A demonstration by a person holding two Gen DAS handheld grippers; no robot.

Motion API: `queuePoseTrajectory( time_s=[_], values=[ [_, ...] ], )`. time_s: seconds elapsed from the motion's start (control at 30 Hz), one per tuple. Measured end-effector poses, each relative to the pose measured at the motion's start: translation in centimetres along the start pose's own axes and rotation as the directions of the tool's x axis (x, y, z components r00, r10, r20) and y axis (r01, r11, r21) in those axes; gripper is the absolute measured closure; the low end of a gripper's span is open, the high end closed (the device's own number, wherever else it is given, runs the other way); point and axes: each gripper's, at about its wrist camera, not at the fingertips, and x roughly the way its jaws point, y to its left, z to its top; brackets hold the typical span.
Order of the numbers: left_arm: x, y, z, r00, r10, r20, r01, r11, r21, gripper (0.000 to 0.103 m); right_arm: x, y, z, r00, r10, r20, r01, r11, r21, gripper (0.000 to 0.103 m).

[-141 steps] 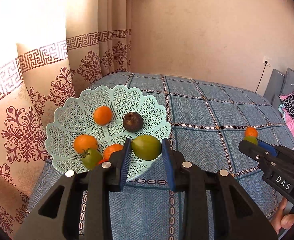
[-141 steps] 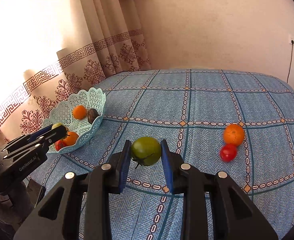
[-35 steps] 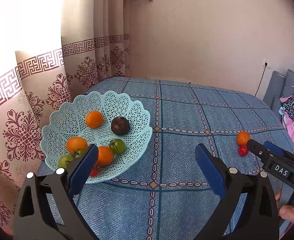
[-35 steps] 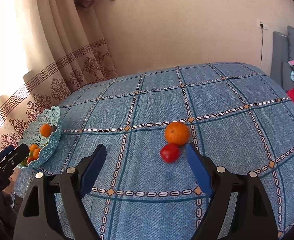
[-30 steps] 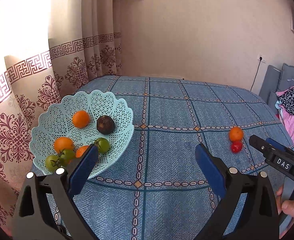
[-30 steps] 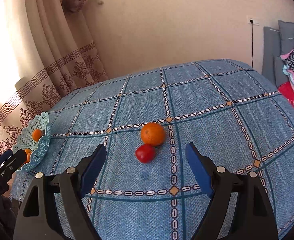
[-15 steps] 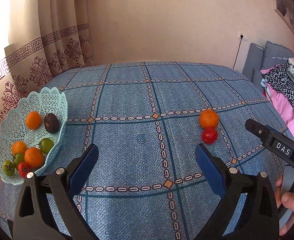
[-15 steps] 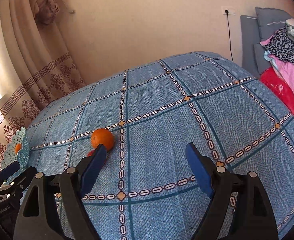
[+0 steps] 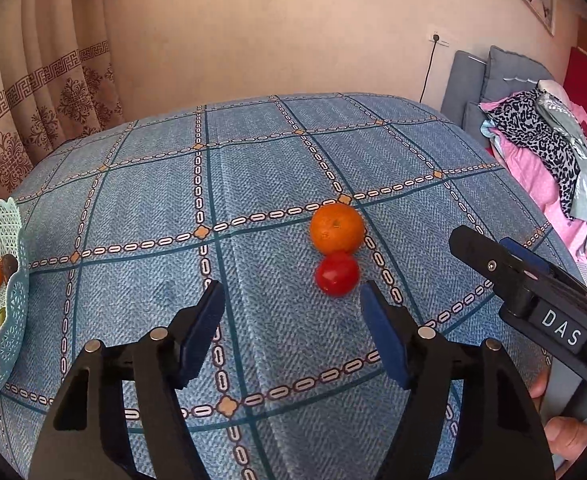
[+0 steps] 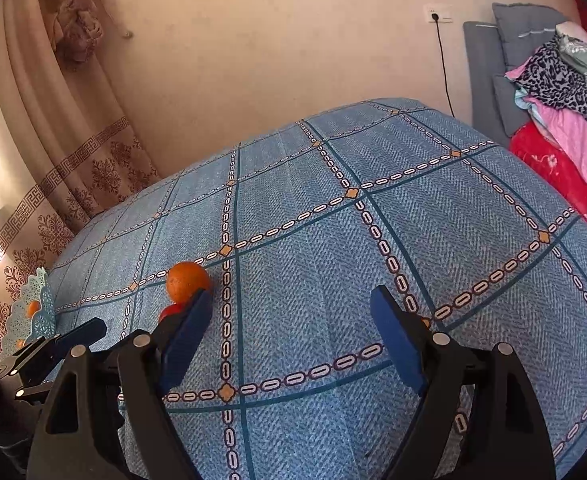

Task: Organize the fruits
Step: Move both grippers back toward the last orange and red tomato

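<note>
Both grippers, left (image 9: pixel 291 332) and right (image 10: pixel 293 336), empty with jaws wide. Most fruit sits in the basket (image 9: pixel 11 312); orange (image 9: pixel 336 228) and tomato (image 9: pixel 336 273), touching on the bed (image 9: pixel 253 184), remain.

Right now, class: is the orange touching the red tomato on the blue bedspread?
Touching. In the left wrist view the orange sits directly against the red tomato, no bedspread visible between them.

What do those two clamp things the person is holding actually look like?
Both the left gripper and the right gripper are matte black plastic, clamp-shaped, with two angular arms, round silver rivets and flat blue pads lining the fingers. The right one carries a white "DAS" label on its side.
</note>
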Motion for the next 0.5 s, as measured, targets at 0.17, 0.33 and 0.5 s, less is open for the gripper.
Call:
queuePoseTrajectory(
  time_s=[0.17, 0.33, 0.5],
  values=[
    [1.4, -0.9, 0.2, 1.000, -0.012, -0.016, 0.013, 1.000, 0.019, 0.042, 0.0, -0.5, 0.1, 1.000, 0.001, 0.001, -0.001, 1.000, 0.020, 0.022],
    [2.6, -1.1, 0.8, 0.999, -0.021, -0.031, 0.021, 1.000, 0.011, 0.046, 0.2, -0.5, 0.1, 1.000, -0.004, -0.004, 0.004, 1.000, 0.019, 0.022],
    [3.3, -1.5, 1.1, 0.998, -0.041, -0.038, 0.042, 0.999, 0.017, 0.060, 0.4, -0.5, 0.0, 1.000, -0.004, -0.009, 0.004, 1.000, 0.019, 0.022]
  ],
)
